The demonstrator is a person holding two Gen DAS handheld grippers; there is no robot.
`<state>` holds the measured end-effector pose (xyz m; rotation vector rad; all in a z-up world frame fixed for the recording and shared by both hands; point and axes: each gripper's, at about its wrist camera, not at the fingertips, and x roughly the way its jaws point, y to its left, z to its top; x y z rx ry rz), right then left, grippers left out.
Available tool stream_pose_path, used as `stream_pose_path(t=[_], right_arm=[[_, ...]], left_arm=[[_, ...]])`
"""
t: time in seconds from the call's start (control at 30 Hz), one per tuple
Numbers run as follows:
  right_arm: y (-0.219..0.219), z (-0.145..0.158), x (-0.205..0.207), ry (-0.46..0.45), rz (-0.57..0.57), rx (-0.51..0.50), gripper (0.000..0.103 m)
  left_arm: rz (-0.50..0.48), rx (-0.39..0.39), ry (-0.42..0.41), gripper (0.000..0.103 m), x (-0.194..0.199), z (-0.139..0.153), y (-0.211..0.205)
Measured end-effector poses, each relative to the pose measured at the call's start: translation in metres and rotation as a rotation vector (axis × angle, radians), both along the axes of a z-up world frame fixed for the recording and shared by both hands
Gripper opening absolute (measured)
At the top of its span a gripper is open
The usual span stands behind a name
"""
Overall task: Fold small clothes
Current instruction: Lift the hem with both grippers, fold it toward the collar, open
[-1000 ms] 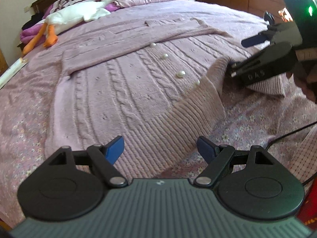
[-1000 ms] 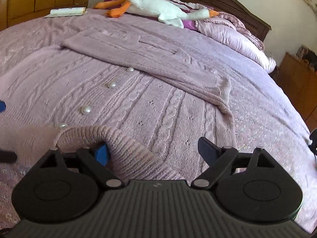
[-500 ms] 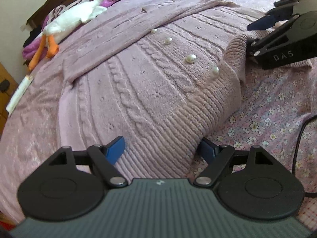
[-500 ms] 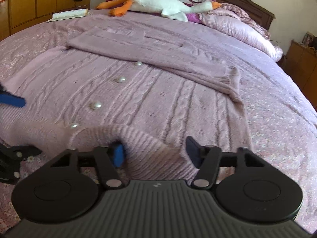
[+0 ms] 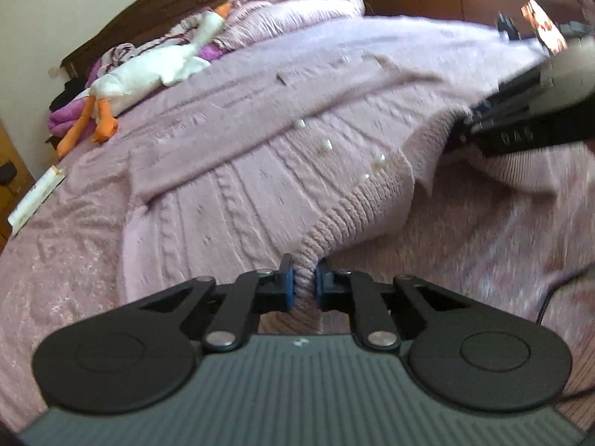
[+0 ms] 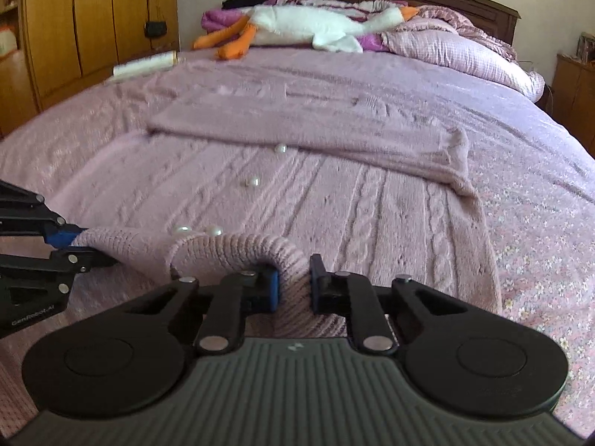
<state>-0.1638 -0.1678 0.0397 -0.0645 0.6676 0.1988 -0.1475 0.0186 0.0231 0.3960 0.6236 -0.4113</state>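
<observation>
The pink cardigan, spread flat on the bed, is pinched at its ribbed hem by the left gripper and by the closing right gripper, so 1 fold can be lifted evenly.

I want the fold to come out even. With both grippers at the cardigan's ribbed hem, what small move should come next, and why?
Probably lift both together and carry the hem toward the folded sleeve. The left gripper is shut on the ribbed hem; the right gripper is closing on its bunched part, and the cardigan lies flat beyond.
</observation>
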Motion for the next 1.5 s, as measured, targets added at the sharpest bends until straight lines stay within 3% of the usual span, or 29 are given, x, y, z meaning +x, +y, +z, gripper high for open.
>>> stream_pose_path(t=[0.43, 0.7, 0.97, 1.2, 1.33, 1.5], right_arm=[[-0.025, 0.053, 0.041, -0.099, -0.022, 0.130, 0.012], [-0.032, 0.077, 0.092, -0.177, -0.045, 0.155, 0.012], [-0.035, 0.094, 0.175, -0.217, -0.067, 0.148, 0.012], [-0.040, 0.059, 0.257, -0.134, -0.128, 0.145, 0.012], [-0.037, 0.022, 0.287, -0.085, -0.151, 0.108, 0.012], [-0.032, -0.016, 0.309, -0.044, -0.164, 0.096, 0.012]], left_arm=[[0.073, -0.208, -0.117, 0.012, 0.062, 0.067, -0.001], [0.109, -0.236, -0.187, 0.012, 0.116, 0.087, -0.016], [0.152, -0.247, -0.246, 0.012, 0.189, 0.097, -0.022], [0.189, -0.230, -0.191, 0.012, 0.256, 0.064, -0.034], [0.212, -0.183, -0.148, 0.012, 0.284, 0.030, -0.043], [0.248, -0.184, -0.088, 0.014, 0.305, 0.003, -0.040]])
